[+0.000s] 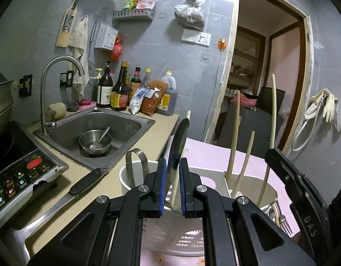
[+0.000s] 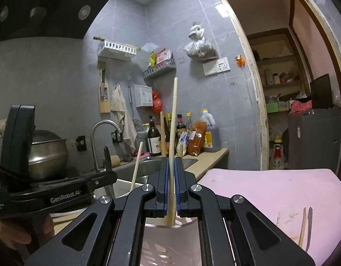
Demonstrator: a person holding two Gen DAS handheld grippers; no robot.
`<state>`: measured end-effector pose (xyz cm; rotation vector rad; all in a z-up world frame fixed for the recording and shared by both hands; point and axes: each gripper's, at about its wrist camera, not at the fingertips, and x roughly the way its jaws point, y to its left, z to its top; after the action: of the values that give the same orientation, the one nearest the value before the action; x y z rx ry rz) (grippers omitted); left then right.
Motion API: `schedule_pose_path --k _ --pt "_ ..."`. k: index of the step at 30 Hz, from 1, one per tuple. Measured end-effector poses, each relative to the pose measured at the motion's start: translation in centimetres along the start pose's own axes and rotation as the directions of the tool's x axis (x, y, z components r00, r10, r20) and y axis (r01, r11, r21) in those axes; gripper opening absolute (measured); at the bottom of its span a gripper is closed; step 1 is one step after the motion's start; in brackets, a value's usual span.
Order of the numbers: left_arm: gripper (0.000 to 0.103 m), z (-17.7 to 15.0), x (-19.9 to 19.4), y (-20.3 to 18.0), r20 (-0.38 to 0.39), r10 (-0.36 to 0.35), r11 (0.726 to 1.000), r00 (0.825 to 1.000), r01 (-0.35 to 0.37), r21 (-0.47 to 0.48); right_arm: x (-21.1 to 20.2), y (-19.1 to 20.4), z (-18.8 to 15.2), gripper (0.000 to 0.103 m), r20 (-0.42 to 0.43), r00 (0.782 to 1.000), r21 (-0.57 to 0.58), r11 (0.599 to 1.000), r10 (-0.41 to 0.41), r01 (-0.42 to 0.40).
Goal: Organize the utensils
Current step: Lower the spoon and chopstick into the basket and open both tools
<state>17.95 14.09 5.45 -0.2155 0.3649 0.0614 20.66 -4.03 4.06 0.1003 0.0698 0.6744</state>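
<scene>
Left wrist view: left tongs (image 1: 172, 186) clamp a dark-handled utensil (image 1: 177, 141) over the white caddy (image 1: 268, 190); right tongs (image 2: 171, 188) clamp a chopstick (image 2: 173, 133). Next: lower both into compartments.

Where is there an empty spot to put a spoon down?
The pink board is bare between the counter edge and two utensils lying near its right corner. The counter strip between sink and holder is free too. Behind the sink, the bottles crowd it.
</scene>
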Motion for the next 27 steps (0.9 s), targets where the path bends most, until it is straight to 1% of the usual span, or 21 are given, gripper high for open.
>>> schedule_pose_path --k 4,8,10,13,16,19,22,24,27 --pt "0.008 0.0 0.0 0.1 -0.008 0.005 1.0 1.0 -0.005 -0.013 0.2 -0.3 0.2 0.003 0.024 1.0 -0.005 1.0 -0.019 0.019" --pt "0.008 0.0 0.3 -0.1 -0.014 0.016 1.0 1.0 -0.016 -0.001 0.5 -0.7 0.4 0.003 0.057 0.998 0.018 0.999 -0.039 0.038" --pt "0.008 0.0 0.4 -0.2 -0.017 0.019 1.0 1.0 -0.019 0.003 0.9 -0.6 0.1 0.003 0.055 0.997 0.015 0.999 -0.049 0.049" --pt "0.008 0.0 0.3 -0.2 -0.017 0.009 1.0 1.0 -0.009 -0.002 1.3 -0.8 -0.3 0.003 0.024 0.999 0.022 0.999 -0.046 0.045" --pt "0.009 0.0 0.2 0.0 -0.017 -0.004 1.0 1.0 0.004 -0.005 0.8 -1.0 -0.1 0.003 0.013 0.999 0.031 0.999 -0.04 0.04" --pt "0.011 0.2 0.0 0.1 -0.024 -0.026 0.999 0.999 0.025 -0.024 0.3 -1.0 -0.1 0.004 -0.018 0.999 0.026 0.999 -0.031 0.031" --pt "0.016 0.4 -0.5 -0.1 -0.018 -0.043 0.999 0.999 0.042 -0.033 -0.1 -1.1 -0.1 0.004 -0.043 0.999 0.027 0.999 -0.024 0.025" --pt "0.022 0.5 -1.1 -0.5 -0.007 -0.054 0.998 0.999 0.054 -0.028 -0.3 -1.0 0.0 0.004 -0.054 0.998 0.017 1.0 -0.02 0.021" --pt "0.025 0.7 -1.7 -1.2 0.001 -0.059 0.998 0.998 0.059 -0.01 -0.7 -1.1 -0.1 0.004 -0.074 0.997 0.021 1.0 -0.01 0.011"
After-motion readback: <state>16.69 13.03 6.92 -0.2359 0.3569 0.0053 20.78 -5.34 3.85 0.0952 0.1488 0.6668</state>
